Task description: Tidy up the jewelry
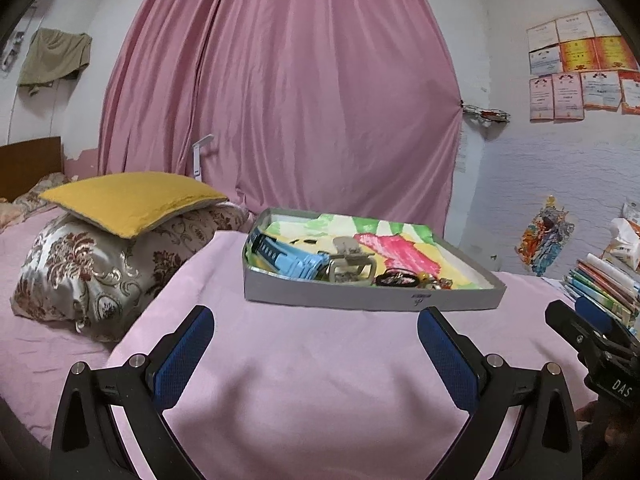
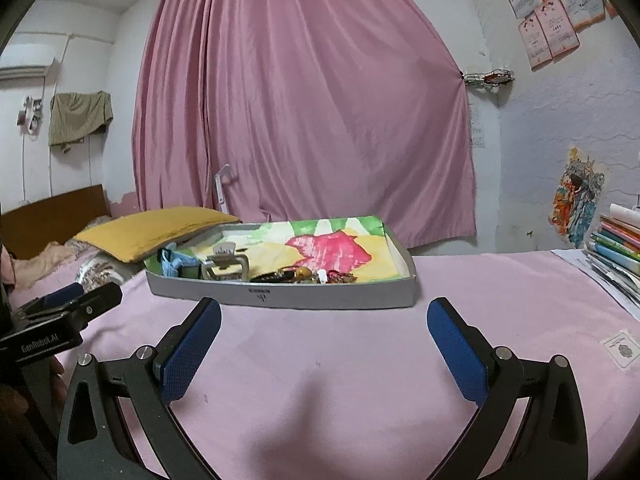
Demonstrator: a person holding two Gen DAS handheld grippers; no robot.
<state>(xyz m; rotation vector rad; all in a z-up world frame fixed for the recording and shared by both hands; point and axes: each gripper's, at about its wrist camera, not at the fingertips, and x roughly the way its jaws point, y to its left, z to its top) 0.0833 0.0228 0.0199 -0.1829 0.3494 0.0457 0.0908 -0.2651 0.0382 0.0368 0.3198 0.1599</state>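
- Left wrist view: the left gripper point(image 1: 314, 344) is spread wide and empty over the pink bedcover point(image 1: 304, 380), low in the frame; the grey tray point(image 1: 360, 298) sits straight ahead, just above centre, its long side running left to right across the view.
- Right wrist view: the right gripper point(image 2: 324, 336) is likewise spread and holds nothing; the same tray lies ahead at frame centre, apart from both grippers.
- The jewelry pile point(image 2: 312, 277) hugs the tray's near wall, right of the blue strap point(image 2: 174, 265) and a metal buckle point(image 2: 224, 268).
- Judging by this, the right gripper seems better placed for the pile, the left for the strap.
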